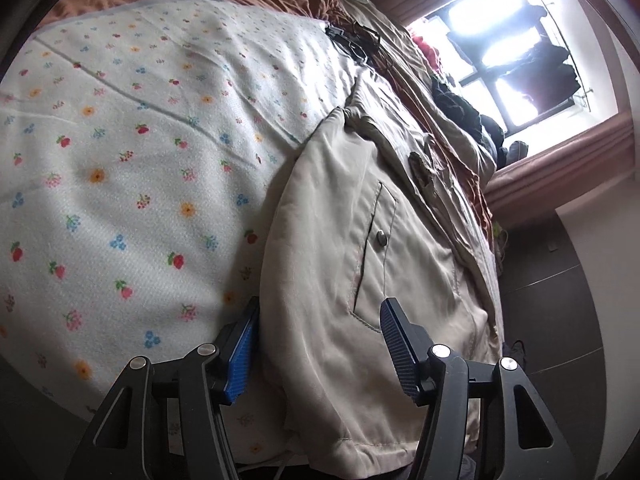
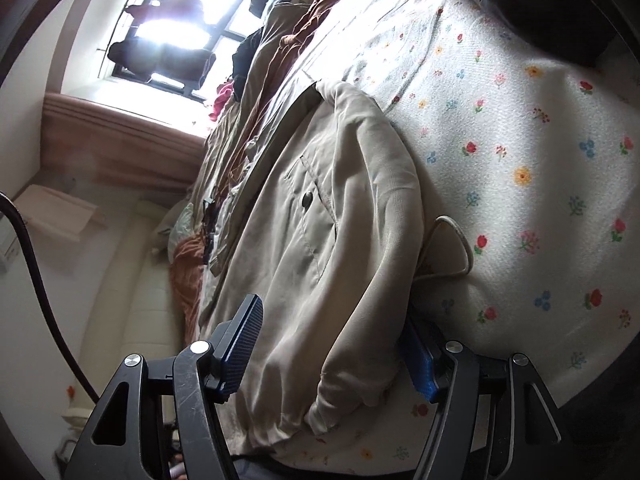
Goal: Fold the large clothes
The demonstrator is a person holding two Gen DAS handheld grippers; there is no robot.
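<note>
1. The beige jacket point(image 1: 340, 220) lies flat on the floral blanket point(image 1: 140, 160) of the bed, its hem at the bed's near edge and its collar end towards the far edge by the window
2. The left tool point(image 1: 320, 308) is released: its jaws stand apart astride the jacket's left hem corner, the outer pad tucked against the side edge and the inner pad's face bare above the cloth
3. The right tool point(image 2: 334, 312) is also released. It straddles the folded-in sleeve at the right hem corner, with the outer finger half hidden behind the cloth
4. The step in hand looks like taking both hem corners, probably to carry the hem up towards the collar
5. Before clenching, slide each outer finger fully beneath the cloth so every layer is taken – sleeve and body together on the right – and the blanket is not
6. Bite at matching spots on each side, just inside the side edges. An uneven hold would skew the fold line
7. Mind the white cord point(image 2: 460, 240) lying just beside the sleeve – keep it out of the right jaws
8. Lift both sides together and keep the hem taut between the tools. The snap pocket point(image 1: 382, 236) adds bulk, so lay the cloth down slowly
</note>
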